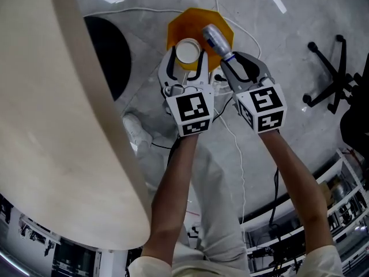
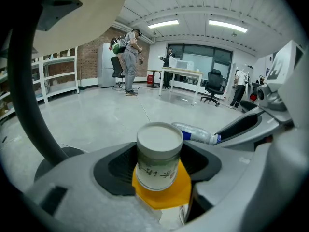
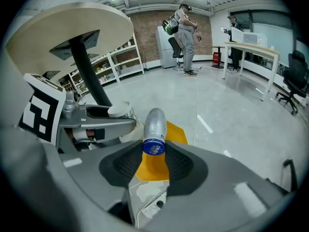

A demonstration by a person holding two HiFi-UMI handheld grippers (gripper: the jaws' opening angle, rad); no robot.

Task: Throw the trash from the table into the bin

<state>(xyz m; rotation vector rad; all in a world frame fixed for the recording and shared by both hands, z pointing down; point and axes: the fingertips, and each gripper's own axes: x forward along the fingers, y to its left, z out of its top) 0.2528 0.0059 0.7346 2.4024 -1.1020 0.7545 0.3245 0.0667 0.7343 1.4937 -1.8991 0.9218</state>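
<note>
In the head view both grippers hang side by side over an orange bin point(image 1: 222, 32) that stands on the grey floor. My left gripper point(image 1: 187, 55) is shut on an upright paper cup point(image 1: 187, 51) with a white lid. My right gripper point(image 1: 232, 59) is shut on a clear plastic bottle point(image 1: 214, 38) near its blue cap, body pointing away. In the left gripper view the cup point(image 2: 158, 157) sits between the dark pads with the bin point(image 2: 161, 193) below it. In the right gripper view the bottle point(image 3: 155, 126) juts forward over the bin point(image 3: 176, 132).
A round cream table top point(image 1: 57, 126) fills the left, its black base point(image 1: 112, 53) beside the bin. White cables point(image 1: 236, 149) cross the floor. A black office chair point(image 1: 331, 74) stands at right, shelving point(image 1: 340, 183) at lower right. People point(image 2: 129, 62) and desks point(image 2: 181, 76) stand far off.
</note>
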